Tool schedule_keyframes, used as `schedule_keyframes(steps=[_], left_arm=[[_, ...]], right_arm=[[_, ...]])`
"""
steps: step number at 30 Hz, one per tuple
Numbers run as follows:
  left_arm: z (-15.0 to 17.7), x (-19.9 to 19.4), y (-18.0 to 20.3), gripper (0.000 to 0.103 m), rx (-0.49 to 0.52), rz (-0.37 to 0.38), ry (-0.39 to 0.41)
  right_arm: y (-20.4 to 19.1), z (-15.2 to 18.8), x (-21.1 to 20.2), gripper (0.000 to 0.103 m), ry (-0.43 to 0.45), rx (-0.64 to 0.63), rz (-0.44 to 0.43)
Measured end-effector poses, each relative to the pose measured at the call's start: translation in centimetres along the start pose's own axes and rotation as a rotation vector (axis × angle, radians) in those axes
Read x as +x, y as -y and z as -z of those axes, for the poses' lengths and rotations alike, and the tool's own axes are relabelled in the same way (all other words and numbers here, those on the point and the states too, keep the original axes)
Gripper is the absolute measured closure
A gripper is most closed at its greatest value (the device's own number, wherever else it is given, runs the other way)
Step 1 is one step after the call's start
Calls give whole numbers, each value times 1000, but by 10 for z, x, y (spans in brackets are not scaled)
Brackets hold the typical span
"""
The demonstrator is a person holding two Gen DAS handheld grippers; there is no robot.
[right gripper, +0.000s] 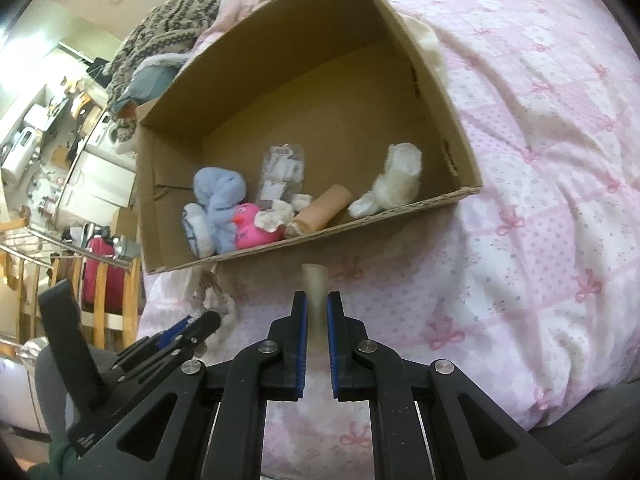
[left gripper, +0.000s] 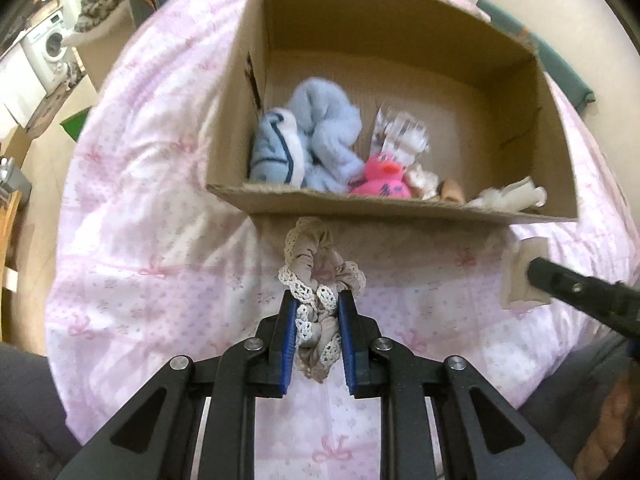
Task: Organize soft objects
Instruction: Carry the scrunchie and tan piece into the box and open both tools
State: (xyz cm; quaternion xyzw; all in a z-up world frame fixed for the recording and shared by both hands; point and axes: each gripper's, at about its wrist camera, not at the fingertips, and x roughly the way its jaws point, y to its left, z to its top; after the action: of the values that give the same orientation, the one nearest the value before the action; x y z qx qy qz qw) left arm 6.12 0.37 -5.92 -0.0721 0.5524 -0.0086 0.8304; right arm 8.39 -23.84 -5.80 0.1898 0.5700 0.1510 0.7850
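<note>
My left gripper (left gripper: 318, 300) is shut on a beige scrunchie (left gripper: 320, 268) with white lace trim, held just in front of the near wall of a cardboard box (left gripper: 400, 208). My right gripper (right gripper: 317, 300) is shut on a thin beige soft piece (right gripper: 315, 284) that sticks up between its blue pads (right gripper: 304, 320); in the left wrist view that piece (left gripper: 524, 276) shows at the right beyond the black finger. Inside the box lie a light blue plush (left gripper: 320, 140), a pink duck toy (left gripper: 380, 180), a clear packet (left gripper: 396, 132), a tan roll (right gripper: 324, 210) and a white fluffy piece (right gripper: 394, 184).
The box (right gripper: 320, 248) sits on a pink patterned quilt (left gripper: 160, 220) over a bed. A knitted blanket (right gripper: 176, 20) lies behind the box. Left of the bed are a washing machine (left gripper: 48, 52), wooden chairs (right gripper: 108, 292) and room clutter. The left gripper (right gripper: 200, 326) shows at lower left in the right wrist view.
</note>
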Motion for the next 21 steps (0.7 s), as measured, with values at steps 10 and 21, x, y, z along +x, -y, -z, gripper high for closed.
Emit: schedule_keyframes(steps=[10, 21], left_arm=[[14, -59, -2, 85, -42, -5, 85], [-17, -112, -9, 85, -60, 28, 207]], right_arm=[[-14, 10, -23, 93, 27, -41, -112], [-27, 8, -69, 93, 125, -100, -197]])
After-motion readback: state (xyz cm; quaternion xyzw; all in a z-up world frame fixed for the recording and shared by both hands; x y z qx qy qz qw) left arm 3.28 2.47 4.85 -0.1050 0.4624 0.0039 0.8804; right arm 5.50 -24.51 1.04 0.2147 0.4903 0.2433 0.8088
